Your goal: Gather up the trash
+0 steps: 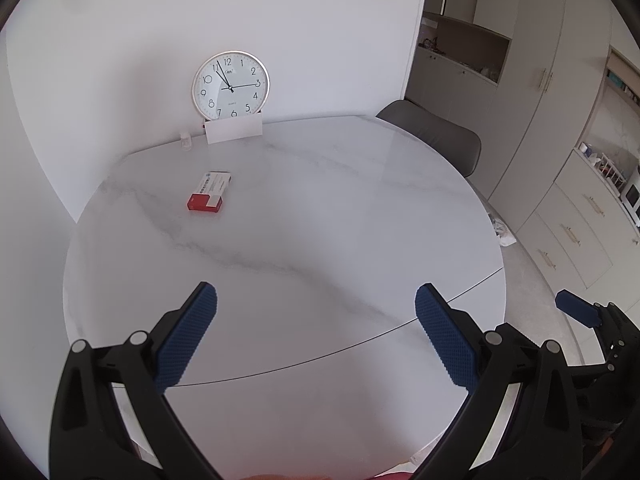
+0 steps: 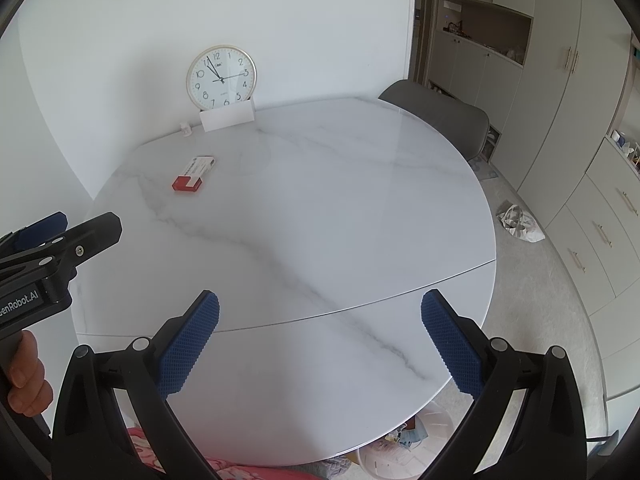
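A small red and white carton [image 1: 210, 191] lies flat on the far left part of the round white marble table [image 1: 320, 220]. It also shows in the right wrist view [image 2: 193, 173]. My left gripper [image 1: 316, 332] is open and empty, held above the table's near edge, well short of the carton. My right gripper [image 2: 320, 340] is open and empty, also above the near edge. A translucent waste bin [image 2: 404, 440] with scraps inside stands on the floor under the table's near right edge.
A wall clock [image 1: 231, 85] leans on the wall behind a white card [image 1: 234, 129], with a tiny bottle [image 1: 185, 141] beside it. A grey chair [image 1: 436, 136] stands at the far right. A crumpled bag [image 2: 520, 224] lies on the floor by the cabinets [image 2: 592, 240].
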`<action>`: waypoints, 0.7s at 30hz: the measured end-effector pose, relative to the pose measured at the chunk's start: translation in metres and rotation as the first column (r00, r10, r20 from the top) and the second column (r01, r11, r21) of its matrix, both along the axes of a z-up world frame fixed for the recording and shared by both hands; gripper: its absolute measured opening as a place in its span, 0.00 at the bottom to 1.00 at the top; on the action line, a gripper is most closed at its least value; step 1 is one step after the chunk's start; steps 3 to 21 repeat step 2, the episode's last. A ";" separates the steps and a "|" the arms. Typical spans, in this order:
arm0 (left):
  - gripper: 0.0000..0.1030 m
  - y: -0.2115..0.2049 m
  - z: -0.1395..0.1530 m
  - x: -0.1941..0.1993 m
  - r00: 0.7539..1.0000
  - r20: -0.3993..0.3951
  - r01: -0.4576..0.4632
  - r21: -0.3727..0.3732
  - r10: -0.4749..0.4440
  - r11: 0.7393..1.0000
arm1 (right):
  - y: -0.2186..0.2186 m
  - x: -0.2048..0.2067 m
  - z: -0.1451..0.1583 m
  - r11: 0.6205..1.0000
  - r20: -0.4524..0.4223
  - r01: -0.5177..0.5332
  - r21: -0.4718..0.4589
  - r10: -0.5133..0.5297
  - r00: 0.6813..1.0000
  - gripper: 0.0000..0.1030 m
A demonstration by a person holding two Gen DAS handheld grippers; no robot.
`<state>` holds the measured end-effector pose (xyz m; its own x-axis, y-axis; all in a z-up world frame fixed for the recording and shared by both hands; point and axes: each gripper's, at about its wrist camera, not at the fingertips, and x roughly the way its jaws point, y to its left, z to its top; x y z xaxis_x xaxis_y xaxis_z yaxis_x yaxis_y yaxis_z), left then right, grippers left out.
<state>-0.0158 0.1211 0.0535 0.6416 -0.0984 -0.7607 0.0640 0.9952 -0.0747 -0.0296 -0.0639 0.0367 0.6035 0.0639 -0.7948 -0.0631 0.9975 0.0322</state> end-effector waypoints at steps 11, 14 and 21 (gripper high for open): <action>0.92 0.000 0.000 0.001 1.000 0.001 -0.003 -0.001 0.003 1.000 | 0.002 0.000 -0.001 1.000 -0.001 0.002 0.001 -0.002 1.000 0.97; 0.92 0.000 0.000 0.001 1.000 0.001 -0.003 -0.001 0.003 1.000 | 0.002 0.000 -0.001 1.000 -0.001 0.002 0.001 -0.002 1.000 0.97; 0.92 0.000 0.000 0.001 1.000 0.001 -0.003 -0.001 0.003 1.000 | 0.002 0.000 -0.001 1.000 -0.001 0.002 0.001 -0.002 1.000 0.97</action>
